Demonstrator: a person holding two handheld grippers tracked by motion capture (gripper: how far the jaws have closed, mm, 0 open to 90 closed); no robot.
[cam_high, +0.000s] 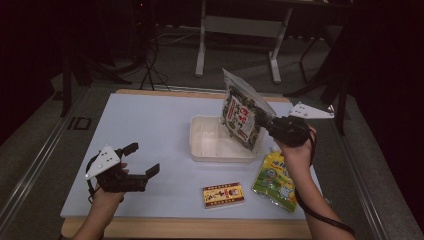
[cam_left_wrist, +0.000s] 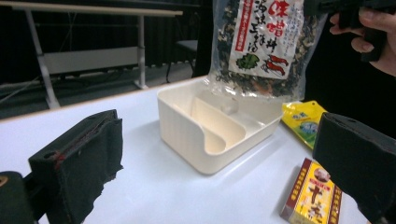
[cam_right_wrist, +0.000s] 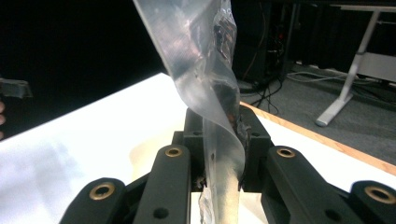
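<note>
Altogether we count four things on or over the white surface (cam_high: 150, 130): one cream tray (cam_high: 210, 145), one clear bag of dried greens (cam_high: 243, 116), one yellow pouch (cam_high: 274, 181) and one small red-and-yellow box (cam_high: 223, 194). We take the tray, which has two compartments, as our landmark. Our right tool (cam_high: 269, 125) is pressed together on the edge of the bag, pinching the clear film between its jaws, and holds the bag tilted above the tray's right side, its lower end down close to the tray. Our left tool (cam_high: 142, 160) sits well to the left of the tray, jaws spread wide with nothing between them. The box lies near the tray's front edge. The pouch lies just beyond the tray's front right corner.
</note>
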